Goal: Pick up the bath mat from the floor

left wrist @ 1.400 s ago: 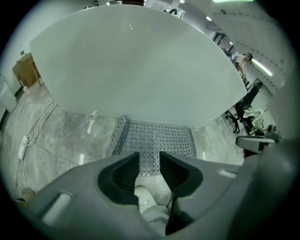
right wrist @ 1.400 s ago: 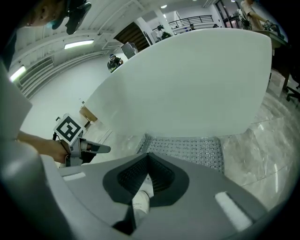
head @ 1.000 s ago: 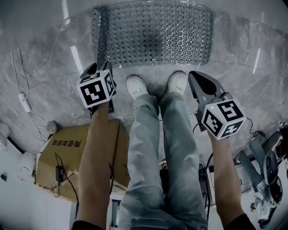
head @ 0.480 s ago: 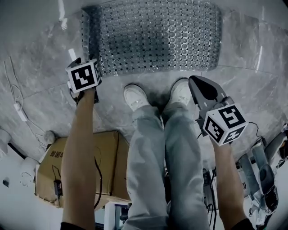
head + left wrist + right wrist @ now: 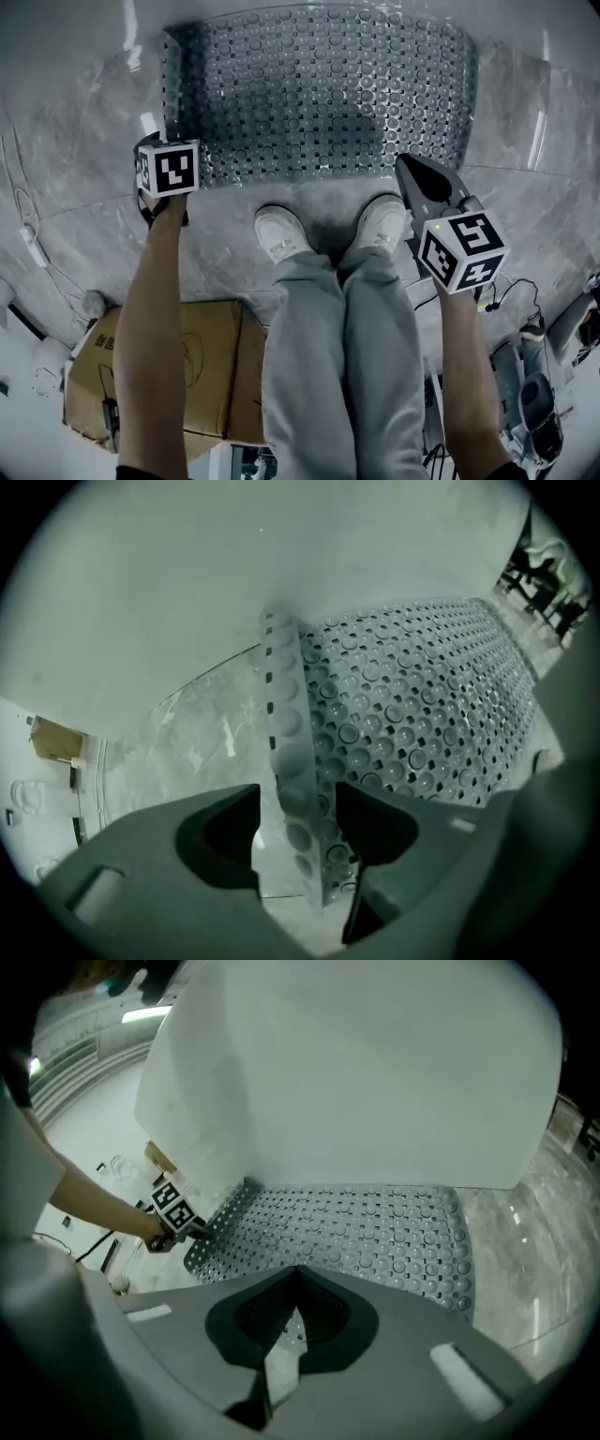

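One bath mat (image 5: 319, 94) | long axis left-right | left edge seemingly curled

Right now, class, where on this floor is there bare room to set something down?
Bare floor lies left of the bath mat, out to the white cord, and right of the mat. The strip between mat and shoes is narrow. Behind the shoes it is crowded: cardboard box on one side, cables and gear on the other.
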